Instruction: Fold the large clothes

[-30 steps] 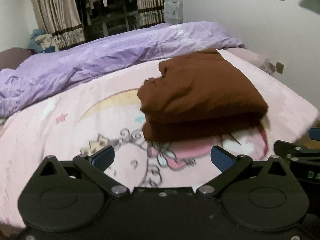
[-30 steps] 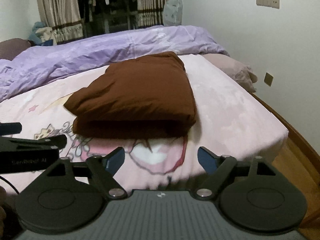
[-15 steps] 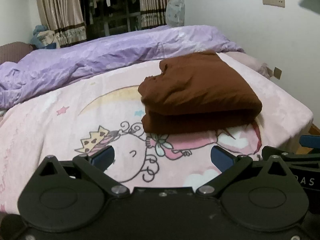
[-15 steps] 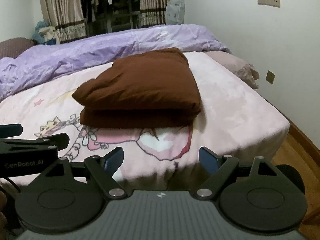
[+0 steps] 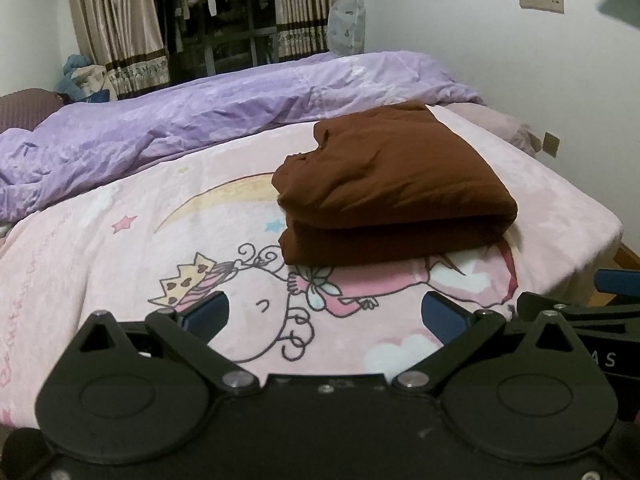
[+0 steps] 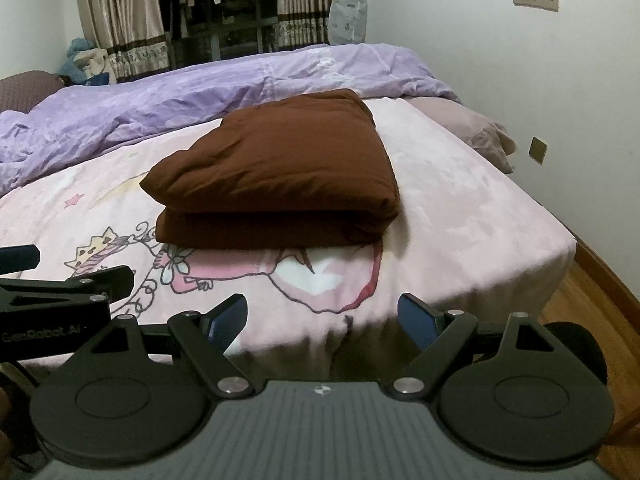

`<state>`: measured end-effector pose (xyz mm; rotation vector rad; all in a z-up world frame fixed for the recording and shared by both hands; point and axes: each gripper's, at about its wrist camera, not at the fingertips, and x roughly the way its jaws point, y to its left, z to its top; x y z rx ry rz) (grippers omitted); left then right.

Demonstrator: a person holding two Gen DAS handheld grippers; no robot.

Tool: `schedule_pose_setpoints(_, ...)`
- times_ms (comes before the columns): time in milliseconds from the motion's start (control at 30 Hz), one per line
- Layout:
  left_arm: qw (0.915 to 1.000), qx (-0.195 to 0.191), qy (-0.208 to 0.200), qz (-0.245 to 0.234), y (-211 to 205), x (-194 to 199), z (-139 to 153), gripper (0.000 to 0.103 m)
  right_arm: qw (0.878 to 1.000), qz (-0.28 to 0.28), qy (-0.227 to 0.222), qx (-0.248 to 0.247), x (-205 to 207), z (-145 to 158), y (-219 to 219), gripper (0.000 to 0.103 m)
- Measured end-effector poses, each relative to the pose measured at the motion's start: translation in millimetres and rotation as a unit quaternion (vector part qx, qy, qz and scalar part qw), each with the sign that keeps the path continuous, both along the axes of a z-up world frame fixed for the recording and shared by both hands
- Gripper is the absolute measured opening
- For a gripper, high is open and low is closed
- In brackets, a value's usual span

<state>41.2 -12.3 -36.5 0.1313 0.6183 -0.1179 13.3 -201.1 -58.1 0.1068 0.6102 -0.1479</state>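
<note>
A brown garment [image 5: 392, 184] [image 6: 280, 176] lies folded into a thick rectangular bundle on the pink cartoon blanket [image 5: 120, 248] [image 6: 460, 216] near the bed's front right corner. My left gripper [image 5: 324, 314] hovers open over the blanket's near edge, well short of the bundle, with nothing between its blue pads. My right gripper [image 6: 322, 314] is open too, held off the bed's front edge with its fingers empty. Each gripper shows at the side of the other's view, the right [image 5: 580, 308] and the left [image 6: 60, 284].
A rumpled purple duvet [image 5: 192, 128] [image 6: 180, 96] covers the far half of the bed. A pillow [image 6: 468, 132] lies by the right wall. Wooden floor [image 6: 592, 312] runs along the bed's right side. Curtains and hanging clothes [image 5: 208, 12] fill the back.
Both grippers have drawn back from the bed, so the folded bundle looks smaller and farther. The bundle itself has not moved and both grippers stay open.
</note>
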Motion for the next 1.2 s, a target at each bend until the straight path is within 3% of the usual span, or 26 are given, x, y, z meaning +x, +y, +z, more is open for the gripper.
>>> schedule_pose_setpoints(567, 0.9999, -0.003, -0.014, 0.006, 1, -6, 8, 0.103, 1.000, -0.014, -0.010, -0.011, -7, 8, 2, 0.100)
schedule_pose_setpoints(1200, 0.9999, -0.005, -0.011, -0.003, -2, -9, 5, 0.103, 0.997, -0.026, -0.077, -0.012, -22, 22, -1, 0.103)
